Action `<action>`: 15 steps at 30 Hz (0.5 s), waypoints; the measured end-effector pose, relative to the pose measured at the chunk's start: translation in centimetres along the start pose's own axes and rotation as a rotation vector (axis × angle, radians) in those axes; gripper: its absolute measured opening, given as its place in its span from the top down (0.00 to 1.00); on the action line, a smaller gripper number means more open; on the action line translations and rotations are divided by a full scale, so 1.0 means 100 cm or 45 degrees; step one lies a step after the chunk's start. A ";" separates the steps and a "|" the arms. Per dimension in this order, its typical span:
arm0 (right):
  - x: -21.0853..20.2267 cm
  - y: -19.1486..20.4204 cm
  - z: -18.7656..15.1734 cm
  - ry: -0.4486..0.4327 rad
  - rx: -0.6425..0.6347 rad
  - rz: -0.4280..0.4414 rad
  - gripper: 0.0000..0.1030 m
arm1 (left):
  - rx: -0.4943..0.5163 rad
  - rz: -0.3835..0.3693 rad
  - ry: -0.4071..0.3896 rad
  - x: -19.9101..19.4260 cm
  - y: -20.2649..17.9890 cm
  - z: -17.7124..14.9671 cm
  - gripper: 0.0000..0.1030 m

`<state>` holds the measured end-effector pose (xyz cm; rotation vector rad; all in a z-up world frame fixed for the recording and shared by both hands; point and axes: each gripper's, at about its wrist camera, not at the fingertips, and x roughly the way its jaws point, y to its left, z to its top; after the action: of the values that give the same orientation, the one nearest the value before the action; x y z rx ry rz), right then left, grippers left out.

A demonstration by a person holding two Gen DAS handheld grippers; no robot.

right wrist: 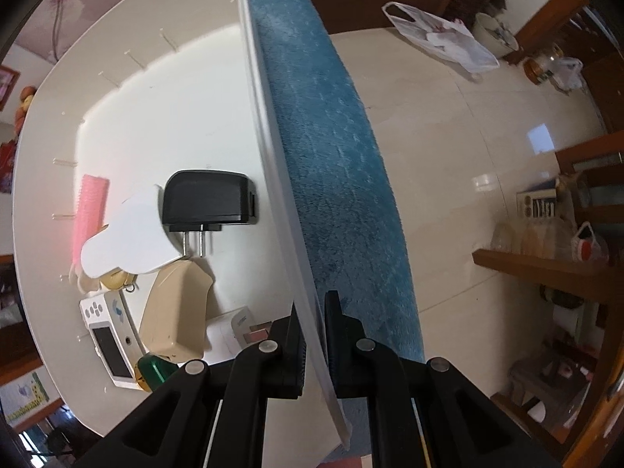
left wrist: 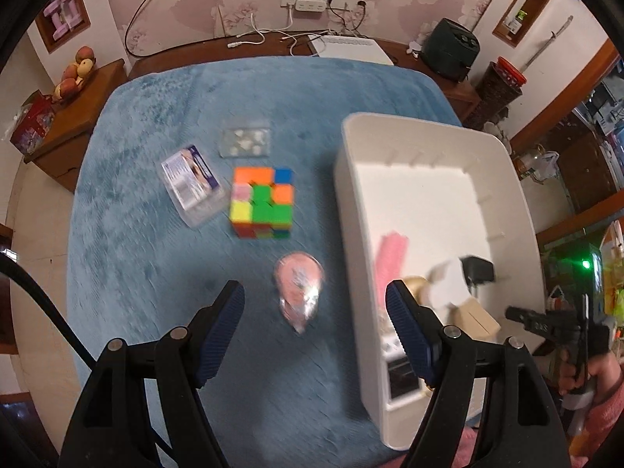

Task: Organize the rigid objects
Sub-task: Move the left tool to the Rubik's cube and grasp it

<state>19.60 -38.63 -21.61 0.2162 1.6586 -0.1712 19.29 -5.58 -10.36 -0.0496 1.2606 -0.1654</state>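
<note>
With my right gripper (right wrist: 312, 335) clamping the white bin (right wrist: 269, 179) wall steady, I centre the spread-wide, empty left gripper (left wrist: 315, 312) over the pink packet (left wrist: 298, 292) before squeezing.

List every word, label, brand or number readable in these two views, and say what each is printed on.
No text can be read with confidence in either view.
Clear packet with purple label: printed lines, too blurred to read.
Small white box in the white bin: a short dark mark, too small to read.
Box on the shelf: pale lettering, illegible.
Black charger, cube: no lettering visible.
</note>
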 end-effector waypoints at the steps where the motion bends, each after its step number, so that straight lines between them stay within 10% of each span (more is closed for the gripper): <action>1: 0.000 0.000 0.001 0.006 0.007 -0.009 0.91 | -0.004 0.004 0.000 0.002 0.005 0.004 0.24; 15: 0.008 0.000 0.014 0.058 0.096 -0.102 0.88 | -0.103 -0.036 0.083 0.057 0.051 0.046 0.24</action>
<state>20.87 -38.91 -22.50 0.2122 1.7085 -0.2912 25.89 -1.70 -15.01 -0.1327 1.3315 -0.1417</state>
